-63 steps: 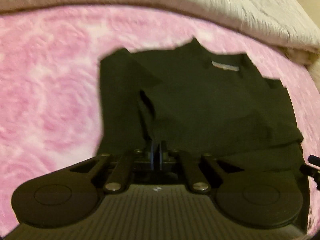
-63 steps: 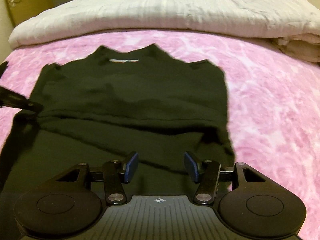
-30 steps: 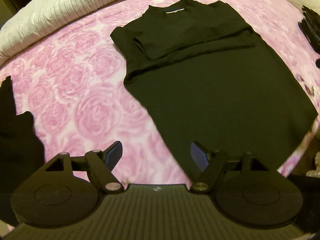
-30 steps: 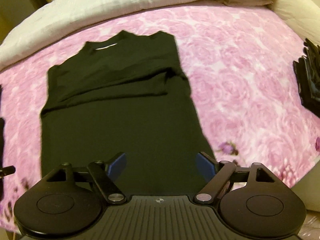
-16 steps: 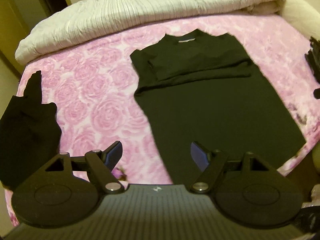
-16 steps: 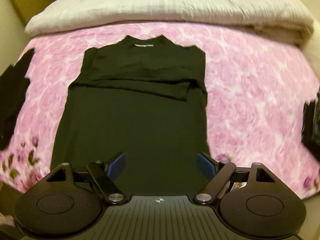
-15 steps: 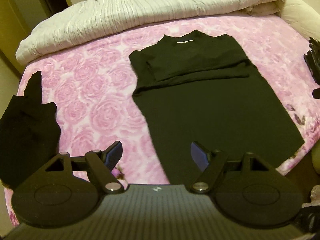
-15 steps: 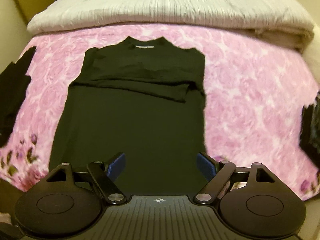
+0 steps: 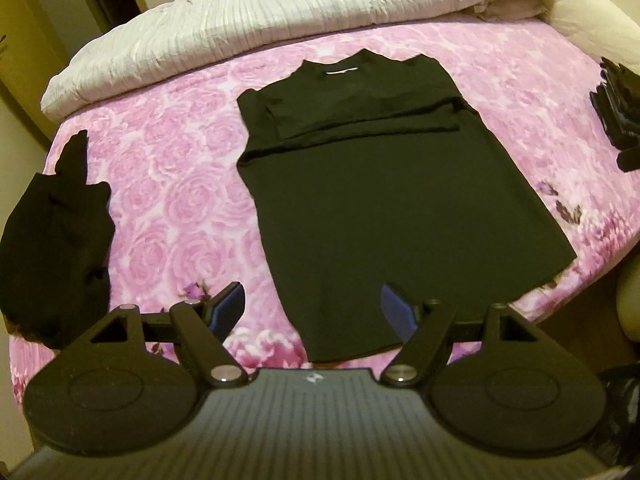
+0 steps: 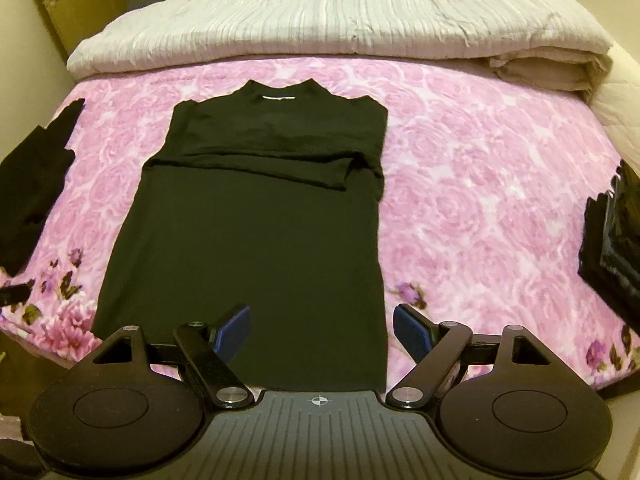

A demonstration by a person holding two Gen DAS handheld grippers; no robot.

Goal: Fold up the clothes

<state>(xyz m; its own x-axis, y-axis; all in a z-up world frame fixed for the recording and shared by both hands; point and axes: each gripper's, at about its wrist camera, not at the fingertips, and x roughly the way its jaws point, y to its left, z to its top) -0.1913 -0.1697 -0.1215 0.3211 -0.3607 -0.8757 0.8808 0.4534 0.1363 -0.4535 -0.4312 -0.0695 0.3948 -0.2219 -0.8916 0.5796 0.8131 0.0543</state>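
Observation:
A black shirt (image 9: 384,200) (image 10: 260,220) lies flat on the pink rose bedspread (image 9: 172,184) (image 10: 480,184), collar toward the far side, both sleeves folded in across the chest. In the left wrist view my left gripper (image 9: 312,310) hangs open above the shirt's near left hem corner, holding nothing. Over the near right hem corner my right gripper (image 10: 322,328) is also open and empty. Neither touches the cloth.
A rolled pale duvet (image 9: 280,12) (image 10: 320,20) runs along the far side of the bed. A crumpled black garment (image 9: 48,248) (image 10: 28,184) lies at the left edge. A stack of dark folded clothes (image 9: 620,112) (image 10: 612,244) sits at the right edge.
The left gripper let go of the folded sleeve and opened. Both grippers pulled back from the chest area to the near hem, high over the bed edge.

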